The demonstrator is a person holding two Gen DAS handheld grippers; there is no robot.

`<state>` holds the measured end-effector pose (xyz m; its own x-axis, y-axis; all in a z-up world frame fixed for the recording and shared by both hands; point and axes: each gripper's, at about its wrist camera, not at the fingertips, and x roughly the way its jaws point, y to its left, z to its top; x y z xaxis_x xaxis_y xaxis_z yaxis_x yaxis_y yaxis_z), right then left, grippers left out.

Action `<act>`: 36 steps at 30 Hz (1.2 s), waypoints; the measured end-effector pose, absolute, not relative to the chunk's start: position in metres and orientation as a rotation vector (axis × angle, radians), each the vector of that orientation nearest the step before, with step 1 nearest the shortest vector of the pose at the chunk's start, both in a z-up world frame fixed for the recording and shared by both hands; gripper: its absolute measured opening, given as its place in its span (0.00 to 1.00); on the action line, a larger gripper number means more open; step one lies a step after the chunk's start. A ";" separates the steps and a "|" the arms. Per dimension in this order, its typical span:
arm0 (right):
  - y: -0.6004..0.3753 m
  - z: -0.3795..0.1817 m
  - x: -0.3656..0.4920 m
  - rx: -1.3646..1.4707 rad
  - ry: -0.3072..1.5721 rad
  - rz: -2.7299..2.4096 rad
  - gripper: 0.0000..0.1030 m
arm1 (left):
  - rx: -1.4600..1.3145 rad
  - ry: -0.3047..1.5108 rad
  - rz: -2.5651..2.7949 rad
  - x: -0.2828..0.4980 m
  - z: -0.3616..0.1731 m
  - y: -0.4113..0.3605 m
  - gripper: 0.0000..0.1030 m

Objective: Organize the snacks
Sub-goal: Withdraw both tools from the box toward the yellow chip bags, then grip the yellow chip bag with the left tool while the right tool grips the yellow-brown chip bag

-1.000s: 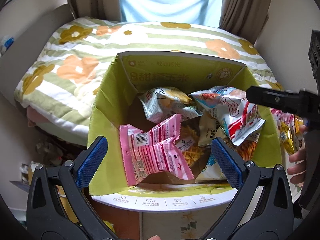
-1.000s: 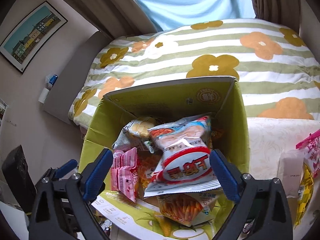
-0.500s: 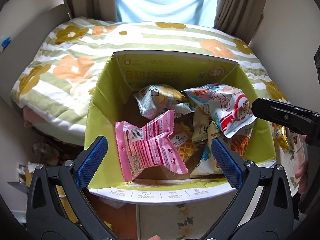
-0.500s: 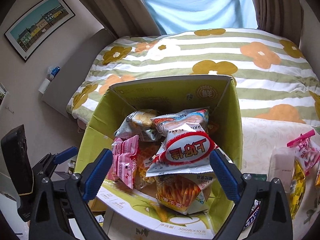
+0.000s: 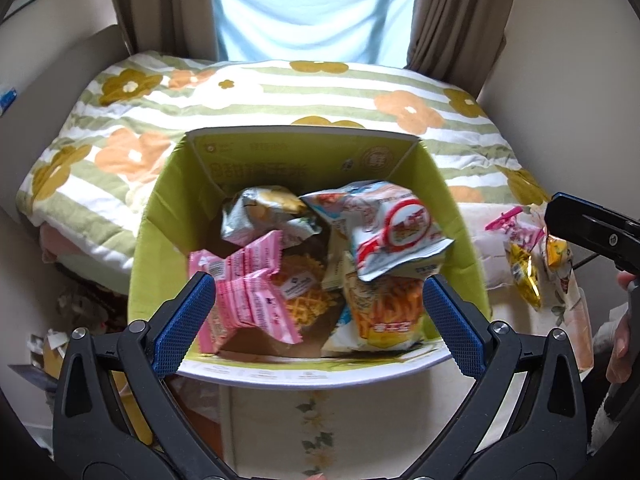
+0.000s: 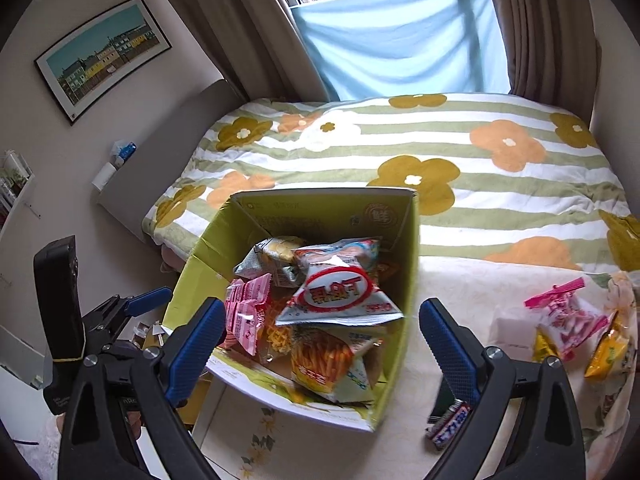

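Snacks filled one green cardboard box (image 5: 158,248) in the left wrist view: a pink packet (image 5: 244,292), a silvery bag (image 5: 264,216), a red-and-white bag (image 5: 396,232) on top, an orange fries bag (image 5: 388,308) and a waffle pack (image 5: 304,296) — five that could be counted. The left gripper (image 5: 316,320) hung over the near rim, jaws spread wide with nothing between them. On the desk (image 5: 320,420) right of the box lay a few loose packets (image 5: 520,256), pink and yellow, partly hidden behind one finger of the right gripper (image 5: 592,232).

From the right wrist, the same box (image 6: 408,280) showed the same five snacks, with the red-and-white bag (image 6: 340,292) uppermost. The right gripper (image 6: 320,340) was also wide open and empty. Three or four loose packets (image 6: 568,320) lay well to the right on the desk (image 6: 460,280), and one wrapped bar (image 6: 448,424) just beside the right finger. Behind stood a bed with a flowered quilt (image 6: 440,140) — a framed picture (image 6: 104,56) hung on the wall.
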<state>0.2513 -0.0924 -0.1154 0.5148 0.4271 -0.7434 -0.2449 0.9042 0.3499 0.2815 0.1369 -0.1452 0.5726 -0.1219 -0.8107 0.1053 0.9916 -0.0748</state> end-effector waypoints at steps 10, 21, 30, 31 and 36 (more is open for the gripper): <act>-0.216 -0.095 0.222 0.175 0.880 0.324 0.94 | -0.032 0.907 -0.175 0.255 -0.128 0.023 1.00; -0.326 -0.109 0.203 0.056 0.868 0.255 0.94 | -0.033 0.957 -0.264 0.247 -0.157 -0.115 0.99; -0.375 -0.153 0.211 0.052 0.943 0.251 0.94 | 0.013 1.065 -0.296 0.272 -0.214 -0.179 0.89; -0.379 -0.159 0.212 0.052 0.956 0.248 0.94 | 0.025 1.085 -0.295 0.276 -0.224 -0.185 0.87; -0.390 -0.189 0.219 0.053 1.007 0.249 0.94 | 0.048 1.130 -0.279 0.290 -0.258 -0.201 0.84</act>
<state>0.2188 -0.3901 -0.1893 0.5091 0.2305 -0.8293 -0.1820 0.9705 0.1580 0.2899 -0.2014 -0.2580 0.3961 -0.1960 -0.8971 0.2439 0.9643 -0.1030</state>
